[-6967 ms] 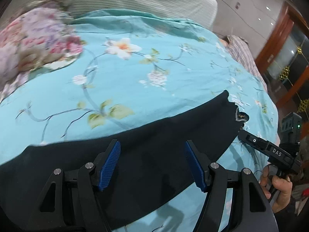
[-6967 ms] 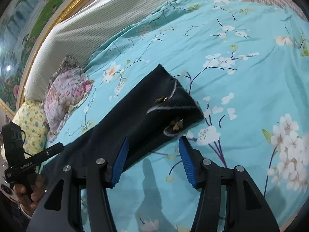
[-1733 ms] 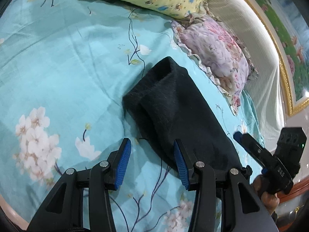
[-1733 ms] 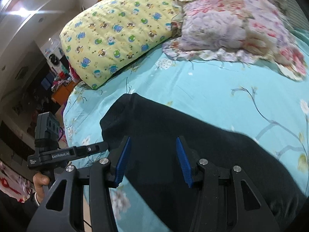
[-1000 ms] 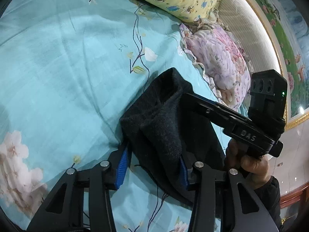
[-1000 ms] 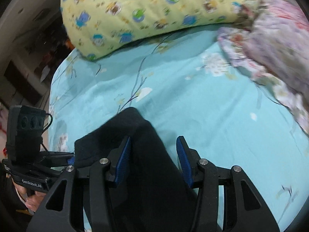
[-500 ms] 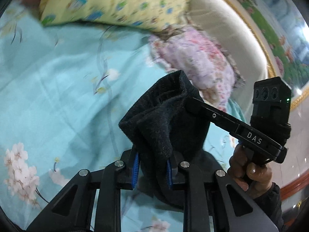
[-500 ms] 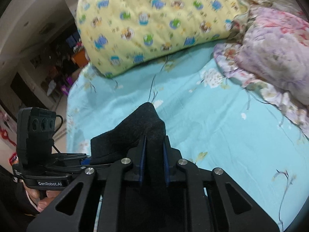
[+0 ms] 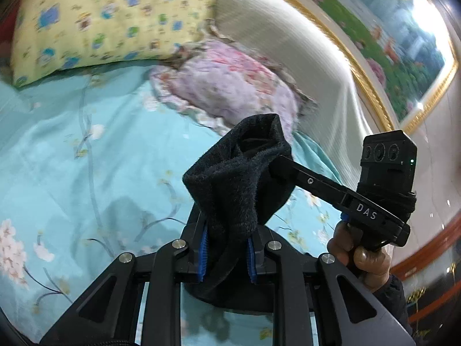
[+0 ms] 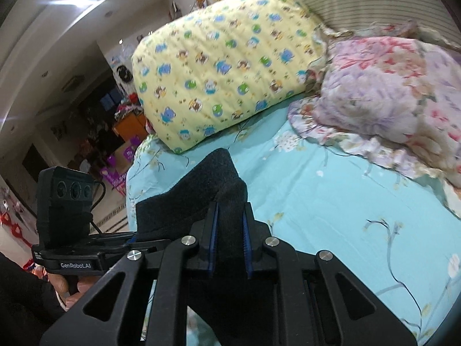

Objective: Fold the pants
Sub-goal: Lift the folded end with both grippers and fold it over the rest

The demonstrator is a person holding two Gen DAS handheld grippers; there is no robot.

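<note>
Home bedroom, floral bedsheet (image 10: 345,201), pillows (image 10: 219,66), headboard (image 9: 288,66)

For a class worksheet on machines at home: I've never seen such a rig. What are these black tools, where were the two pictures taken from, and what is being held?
A person holds two hand-held pincers, each with a wide-angle camera looking along its fingers. One picture looks out from the left gripper, the other from the right gripper. Both are clamped on one end of the dark pants, lifted above a turquoise flowered bedsheet. A yellow pillow and a pink flowered pillow lie at the head of the bed.
</note>
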